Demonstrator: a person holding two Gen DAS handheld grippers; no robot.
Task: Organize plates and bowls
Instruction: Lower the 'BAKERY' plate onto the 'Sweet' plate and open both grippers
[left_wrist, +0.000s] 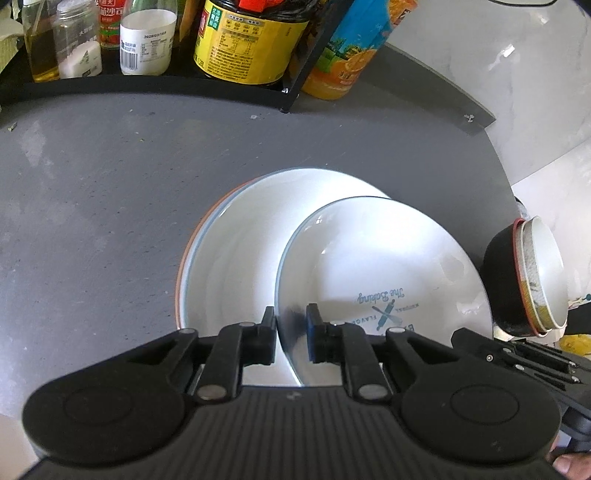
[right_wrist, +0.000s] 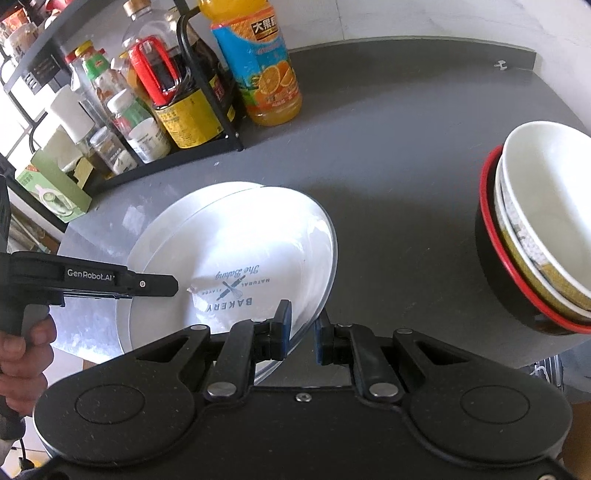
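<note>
A white plate printed "BAKERY" (left_wrist: 380, 266) (right_wrist: 236, 254) hangs tilted over a stack of white plates (left_wrist: 229, 251) (right_wrist: 173, 218) on the grey counter (left_wrist: 92, 206). The lowest plate in that stack has an orange rim. My left gripper (left_wrist: 291, 332) is shut on the printed plate's near-left rim, and it shows from the side in the right wrist view (right_wrist: 171, 286). My right gripper (right_wrist: 303, 332) is closed across the opposite raised rim. To the right stands a stack of bowls (left_wrist: 532, 273) (right_wrist: 535, 236): a black bowl with a red rim holds a patterned bowl and a white one.
A black wire rack (right_wrist: 225, 129) of sauce and oil bottles (left_wrist: 251, 40) lines the back left. An orange juice bottle (right_wrist: 266, 70) stands beside it. White marble wall (left_wrist: 517, 74) rises behind the counter's right edge. A hand (right_wrist: 22, 354) grips the left handle.
</note>
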